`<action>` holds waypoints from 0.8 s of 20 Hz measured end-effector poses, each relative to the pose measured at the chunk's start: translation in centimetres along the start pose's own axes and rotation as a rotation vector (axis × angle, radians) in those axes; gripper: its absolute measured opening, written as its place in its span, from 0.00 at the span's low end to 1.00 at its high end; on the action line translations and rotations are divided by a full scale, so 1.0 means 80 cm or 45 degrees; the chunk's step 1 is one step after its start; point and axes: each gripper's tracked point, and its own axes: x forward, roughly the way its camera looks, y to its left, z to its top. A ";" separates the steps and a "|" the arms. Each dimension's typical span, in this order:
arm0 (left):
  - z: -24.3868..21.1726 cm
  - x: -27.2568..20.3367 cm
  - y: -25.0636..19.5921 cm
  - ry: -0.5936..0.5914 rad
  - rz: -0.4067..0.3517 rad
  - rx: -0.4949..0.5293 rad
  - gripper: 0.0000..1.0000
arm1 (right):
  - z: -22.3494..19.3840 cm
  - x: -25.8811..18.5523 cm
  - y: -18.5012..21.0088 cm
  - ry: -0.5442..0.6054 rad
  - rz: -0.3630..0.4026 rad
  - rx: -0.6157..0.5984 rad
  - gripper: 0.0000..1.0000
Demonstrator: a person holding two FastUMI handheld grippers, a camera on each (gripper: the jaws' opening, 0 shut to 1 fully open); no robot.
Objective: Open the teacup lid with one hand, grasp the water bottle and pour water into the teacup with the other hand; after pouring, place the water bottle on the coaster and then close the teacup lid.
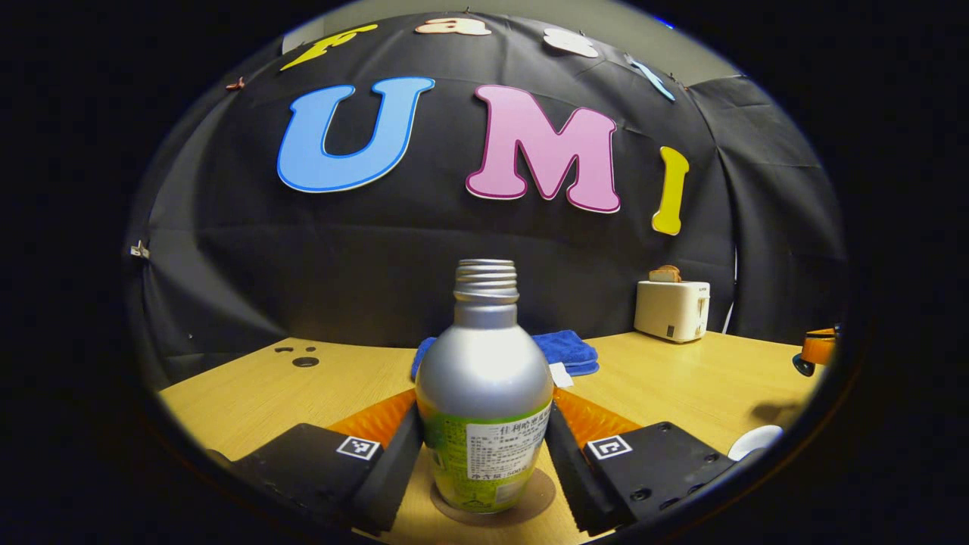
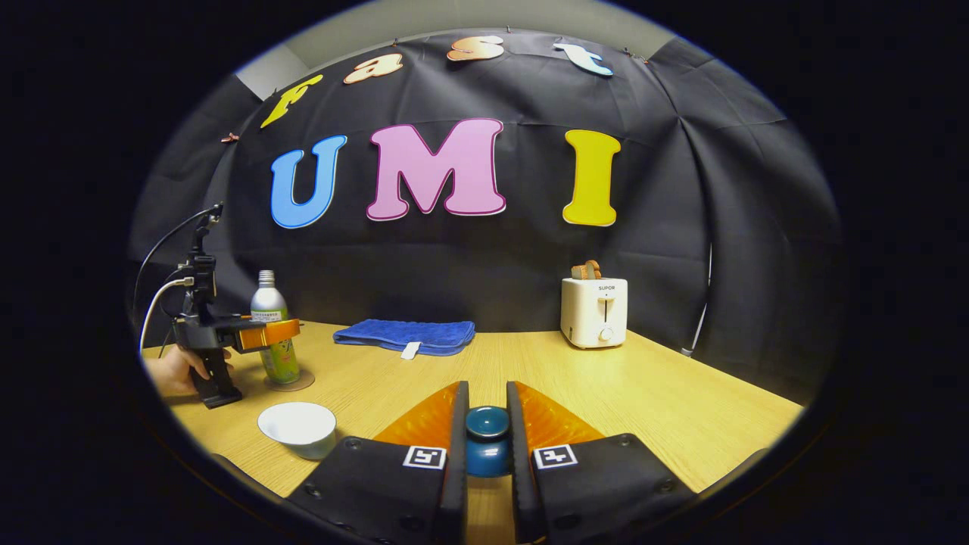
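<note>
As the left gripper [image 1: 484, 454] brackets the aluminium water bottle [image 1: 484, 393] standing on its coaster [image 1: 539, 496], fingers barely parted, the right gripper [image 2: 487, 446] pinches the teacup lid [image 2: 487, 443]; release squarely before recapping the teacup [image 2: 297, 428] at near left.

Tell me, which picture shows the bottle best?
The left gripper view. There the water bottle stands close and big on its coaster, between the left tool's fingers, its cap off. In the right gripper view the bottle is small and far away, with the left tool partly in front of it.
</note>
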 end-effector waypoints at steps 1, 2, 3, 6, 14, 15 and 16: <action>-0.001 -0.003 -0.002 0.004 0.001 0.005 0.86 | 0.001 0.000 0.000 0.000 0.000 0.000 0.28; 0.002 -0.006 -0.002 0.008 0.006 0.009 0.94 | 0.000 0.000 0.000 0.000 0.000 0.000 0.27; 0.002 -0.009 -0.004 0.015 -0.002 0.005 0.97 | 0.000 0.000 -0.001 0.000 0.000 0.000 0.27; -0.002 -0.038 -0.010 0.047 -0.025 0.020 0.97 | 0.000 0.000 -0.001 0.000 0.000 0.000 0.28; -0.007 -0.172 -0.025 -0.011 -0.004 0.060 0.97 | 0.000 0.000 -0.002 0.002 -0.014 0.000 0.27; -0.002 -0.180 -0.021 -0.032 -0.001 0.072 0.97 | -0.001 0.000 -0.002 0.002 -0.018 -0.001 0.27; -0.001 -0.181 -0.023 -0.046 -0.006 0.069 0.96 | 0.001 -0.005 0.000 0.001 -0.021 0.000 0.27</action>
